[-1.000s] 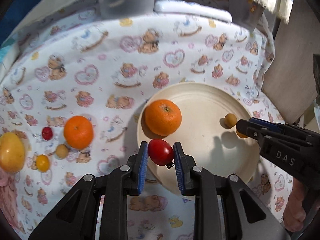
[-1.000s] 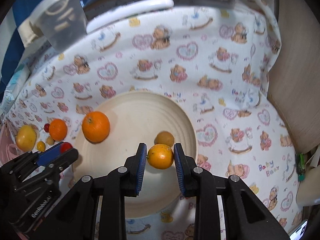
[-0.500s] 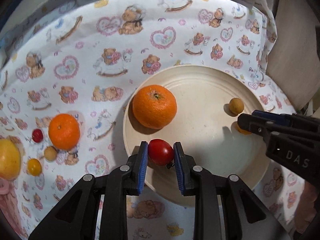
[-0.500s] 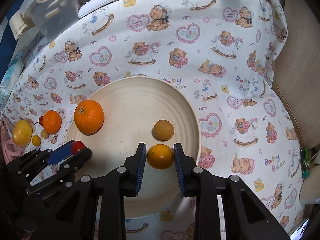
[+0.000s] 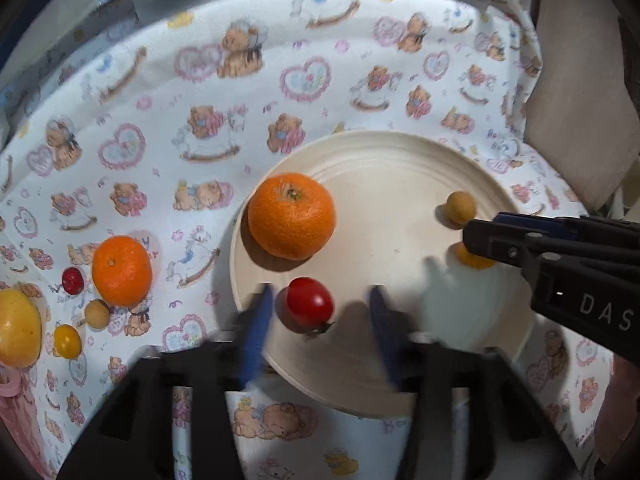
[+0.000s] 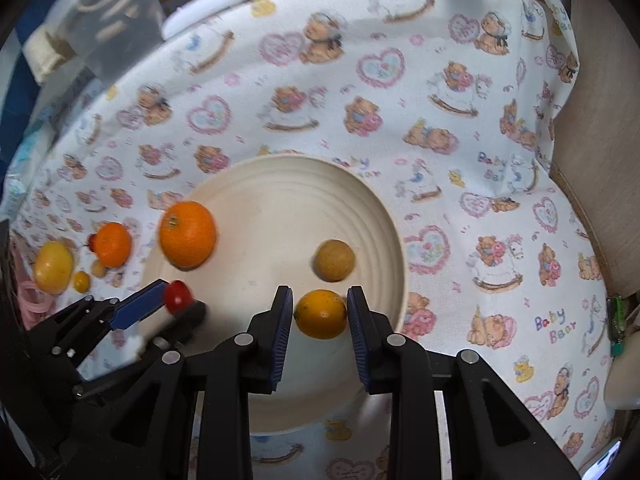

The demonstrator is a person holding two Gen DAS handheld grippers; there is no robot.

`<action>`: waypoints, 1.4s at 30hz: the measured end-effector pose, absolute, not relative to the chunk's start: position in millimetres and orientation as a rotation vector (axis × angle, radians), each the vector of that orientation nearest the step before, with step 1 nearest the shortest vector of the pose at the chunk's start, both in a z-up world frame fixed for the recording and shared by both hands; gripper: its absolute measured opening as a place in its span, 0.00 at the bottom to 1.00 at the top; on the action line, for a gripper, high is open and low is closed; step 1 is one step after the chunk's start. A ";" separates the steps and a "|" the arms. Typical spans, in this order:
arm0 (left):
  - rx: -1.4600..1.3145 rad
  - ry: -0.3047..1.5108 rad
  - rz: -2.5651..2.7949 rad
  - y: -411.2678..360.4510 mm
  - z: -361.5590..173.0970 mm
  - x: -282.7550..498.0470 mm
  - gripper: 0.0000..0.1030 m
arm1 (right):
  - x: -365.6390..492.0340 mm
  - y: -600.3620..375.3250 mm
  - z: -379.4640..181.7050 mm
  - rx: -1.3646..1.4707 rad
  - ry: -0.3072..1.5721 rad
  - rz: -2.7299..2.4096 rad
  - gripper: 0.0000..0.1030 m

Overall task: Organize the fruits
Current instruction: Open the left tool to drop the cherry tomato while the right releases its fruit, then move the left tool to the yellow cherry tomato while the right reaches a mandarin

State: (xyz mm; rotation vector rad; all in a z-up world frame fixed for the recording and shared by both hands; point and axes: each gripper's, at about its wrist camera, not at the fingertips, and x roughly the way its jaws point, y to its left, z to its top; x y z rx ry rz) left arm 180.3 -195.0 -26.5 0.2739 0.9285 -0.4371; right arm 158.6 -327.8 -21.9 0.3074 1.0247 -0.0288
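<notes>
The left gripper [image 5: 318, 316] has just been opening its jaws, and the red tomato [image 5: 309, 301] now lies free between them on the plate [image 5: 400, 160], nearer to the left pad, with a clear gap on both sides. The pads are blurred, so a last light touch on the left side I cannot exclude. Its long axis lies a little slanted across the jaws, and the small dry stem points toward the camera. I judge that the coming move is a straight pull back, because the tomato is already set down.

The right gripper [image 6: 320, 314] has its jaws narrow around a small yellow-orange fruit [image 6: 321, 313] low over the plate's near part; they look touching it on both sides, so it seems pinched.

The tomato is smooth, glossy and oval. The big orange [image 5: 291, 216] just behind it has a dimpled peel and a green stem scar. A matte tan ball-shaped fruit [image 6: 334, 260] lies near the right jaws. The plate is cream, with fine rings. More fruits wait at the left on the soft printed cloth [image 5: 160, 120].
</notes>
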 end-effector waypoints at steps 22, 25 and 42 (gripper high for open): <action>0.145 0.551 -0.262 -53.2 62.3 137.3 0.96 | 125.7 -306.5 33.6 0.239 0.699 0.015 0.76; 0.106 0.562 -0.223 -26.6 58.8 145.8 0.96 | 128.2 -301.9 29.4 0.218 0.698 0.005 0.77; -0.121 0.760 -0.175 37.3 2.7 195.1 0.86 | 140.6 -276.4 20.6 0.196 0.752 0.004 0.82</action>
